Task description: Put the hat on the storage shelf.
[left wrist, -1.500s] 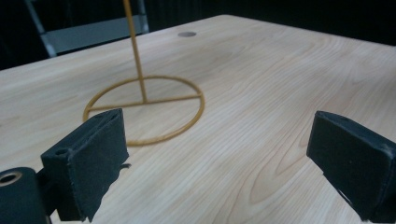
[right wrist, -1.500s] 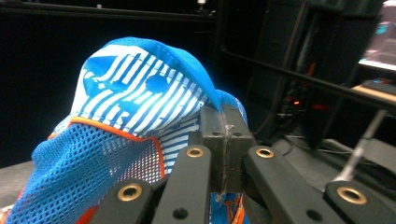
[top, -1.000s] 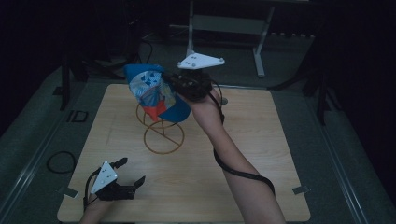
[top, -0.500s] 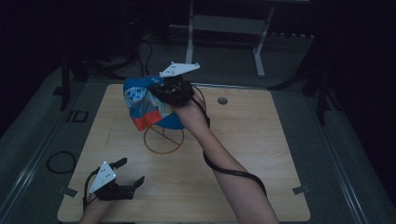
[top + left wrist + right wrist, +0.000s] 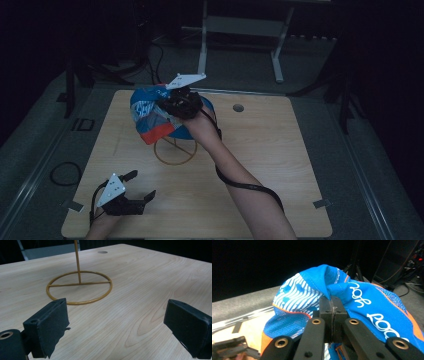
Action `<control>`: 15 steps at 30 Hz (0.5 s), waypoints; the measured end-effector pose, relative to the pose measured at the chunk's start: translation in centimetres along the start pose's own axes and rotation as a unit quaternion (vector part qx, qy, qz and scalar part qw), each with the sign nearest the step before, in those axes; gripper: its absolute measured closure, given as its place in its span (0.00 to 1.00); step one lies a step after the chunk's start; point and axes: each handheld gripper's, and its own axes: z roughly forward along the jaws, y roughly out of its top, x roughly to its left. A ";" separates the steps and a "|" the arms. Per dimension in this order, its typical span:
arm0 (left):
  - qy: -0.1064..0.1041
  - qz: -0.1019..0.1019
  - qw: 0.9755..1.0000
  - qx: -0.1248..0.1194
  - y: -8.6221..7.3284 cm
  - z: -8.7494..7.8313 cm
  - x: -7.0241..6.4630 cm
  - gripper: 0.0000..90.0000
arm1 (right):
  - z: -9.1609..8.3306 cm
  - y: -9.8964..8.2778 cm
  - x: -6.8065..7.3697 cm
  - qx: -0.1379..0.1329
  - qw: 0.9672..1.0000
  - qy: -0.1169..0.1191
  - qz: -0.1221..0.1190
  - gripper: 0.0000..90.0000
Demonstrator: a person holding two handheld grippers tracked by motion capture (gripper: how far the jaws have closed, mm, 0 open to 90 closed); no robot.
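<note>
A blue cap [image 5: 150, 117] with white print and orange trim hangs over the top of a yellow wire stand [image 5: 175, 151] at the middle of the wooden table [image 5: 280, 175]. My right gripper [image 5: 176, 102] is shut on a fold of the cap's fabric [image 5: 367, 305], its jaws [image 5: 333, 305] pressed together. The stand's upper part is hidden under the cap. My left gripper [image 5: 142, 185] rests near the table's front left corner, open and holding nothing [image 5: 117, 325]. It faces the stand's round base and thin post [image 5: 78, 265].
A round hole [image 5: 238, 107] sits in the table's back right area. A loop of cable [image 5: 65, 172] lies on the grey floor to the left. A metal frame [image 5: 240, 25] stands behind the table. The right gripper's cable runs along the forearm.
My right gripper carried the cap leftward and lower, so it now drapes over the stand's top, which showed earlier. The left gripper stayed put.
</note>
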 end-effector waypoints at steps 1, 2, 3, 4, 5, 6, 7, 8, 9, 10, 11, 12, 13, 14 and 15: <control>0.000 0.001 1.000 0.001 0.0 0.0 0.0 0.07 | 0.0 -0.1 -0.1 -0.001 1.000 0.000 0.000 1.00; -0.001 0.001 1.000 0.000 0.0 0.0 0.0 0.07 | -0.2 -0.2 -0.1 -0.003 1.000 -0.001 0.002 1.00; -0.001 0.001 1.000 0.000 0.0 0.0 0.0 0.07 | -0.2 -0.2 -0.1 -0.003 1.000 -0.001 0.002 1.00; -0.003 -0.001 1.000 0.001 0.0 0.1 -0.1 0.07 | -0.4 -0.4 -0.3 -0.006 1.000 -0.003 0.005 1.00; -0.004 0.001 1.000 0.002 -0.1 0.1 -0.1 0.07 | -0.5 -0.5 -0.3 -0.006 1.000 -0.001 0.007 1.00; -0.004 0.001 1.000 0.003 -0.1 0.1 -0.1 0.07 | -0.6 -0.6 -0.4 -0.006 1.000 -0.001 0.009 0.99; -0.004 0.001 1.000 0.003 -0.1 0.1 -0.1 0.07 | -0.6 -0.6 -0.4 -0.006 1.000 -0.001 0.009 0.99; -0.005 0.001 1.000 0.003 0.0 0.2 -0.2 0.07 | -1.0 -1.0 -0.4 -0.012 1.000 -0.004 0.009 0.94; -0.005 0.001 1.000 0.003 0.0 0.1 -0.2 0.07 | -1.3 -1.1 -0.4 -0.016 1.000 -0.006 0.010 0.93; -0.005 0.000 1.000 0.003 0.0 0.2 -0.2 0.07 | -1.4 -1.3 -0.5 -0.018 1.000 -0.005 0.012 0.93; -0.005 -0.001 1.000 0.003 -0.1 0.2 -0.2 0.07 | -1.7 -1.5 -0.5 -0.019 1.000 -0.005 0.012 0.92; -0.006 -0.001 1.000 0.003 -0.1 0.2 -0.2 0.07 | -1.9 -1.6 -0.6 -0.021 1.000 -0.007 0.014 0.91; -0.006 -0.002 1.000 0.003 -0.1 0.2 -0.2 0.07 | -2.1 -1.8 -0.7 -0.024 1.000 -0.009 0.014 0.89; -0.006 -0.002 1.000 0.002 -0.1 0.2 -0.2 0.07 | -2.3 -2.0 -0.8 -0.026 0.999 -0.010 0.016 0.85; -0.006 -0.001 1.000 0.003 -0.1 0.2 -0.2 0.07 | -2.5 -2.1 -0.9 -0.027 0.999 -0.014 0.016 0.85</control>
